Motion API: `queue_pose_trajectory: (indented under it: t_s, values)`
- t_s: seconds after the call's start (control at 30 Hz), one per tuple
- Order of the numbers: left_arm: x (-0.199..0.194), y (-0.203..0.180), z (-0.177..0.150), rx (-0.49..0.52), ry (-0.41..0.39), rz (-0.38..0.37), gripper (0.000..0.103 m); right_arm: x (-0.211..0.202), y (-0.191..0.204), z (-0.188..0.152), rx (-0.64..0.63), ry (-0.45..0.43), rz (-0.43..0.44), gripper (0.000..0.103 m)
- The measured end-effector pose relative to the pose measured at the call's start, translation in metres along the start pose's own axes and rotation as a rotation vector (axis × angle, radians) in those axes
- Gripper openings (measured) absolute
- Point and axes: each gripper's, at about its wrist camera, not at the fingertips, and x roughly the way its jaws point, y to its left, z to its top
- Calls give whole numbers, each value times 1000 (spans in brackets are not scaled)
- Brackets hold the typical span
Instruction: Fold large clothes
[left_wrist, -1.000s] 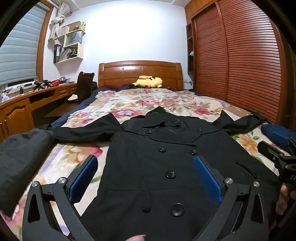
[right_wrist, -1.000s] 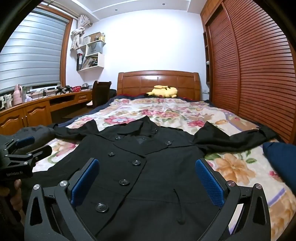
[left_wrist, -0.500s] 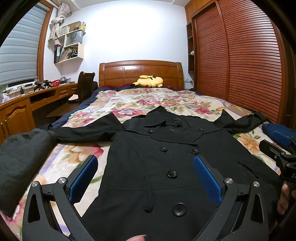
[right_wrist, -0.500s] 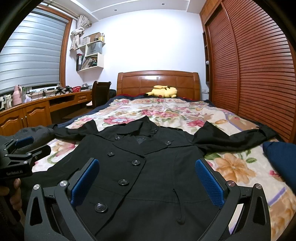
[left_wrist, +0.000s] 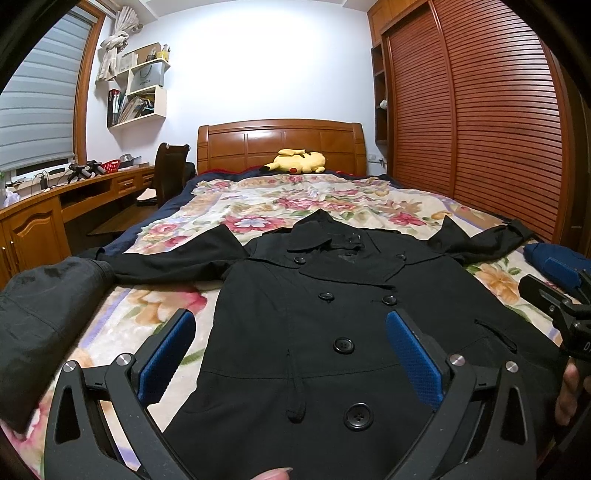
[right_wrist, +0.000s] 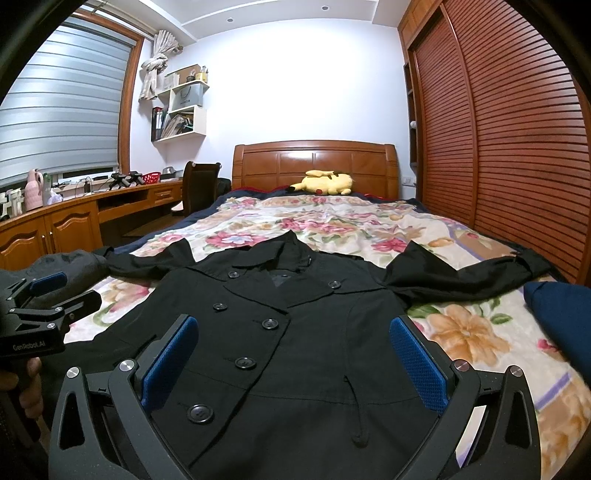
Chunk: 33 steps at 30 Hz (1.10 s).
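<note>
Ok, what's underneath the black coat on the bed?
The black coat lies spread flat, buttons up, on a floral bedspread, which shows around its collar, sleeves and sides. Whatever sits directly beneath the coat's body is covered, so it cannot be seen.

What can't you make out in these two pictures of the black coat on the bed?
- Black coat hem: both views, cut off behind the open left gripper and open right gripper.
- Its left cuff: left wrist view, behind a dark garment.
- Its right cuff: both views, too dark to make out.
- Shelf items: too small.
</note>
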Motion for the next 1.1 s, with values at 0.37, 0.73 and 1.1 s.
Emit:
queue_pose_trajectory:
  t_s: [0.37,0.73,1.1]
  values:
    - [0,0,0,1,-1,1,103,0,0,0,1,1,1,103]
    - [0,0,0,4,-1,2,103,0,1,0,1,1,1,103]
    - [-1,-1,0,6,-2,3,103,0,0,0,0,0,1,103]
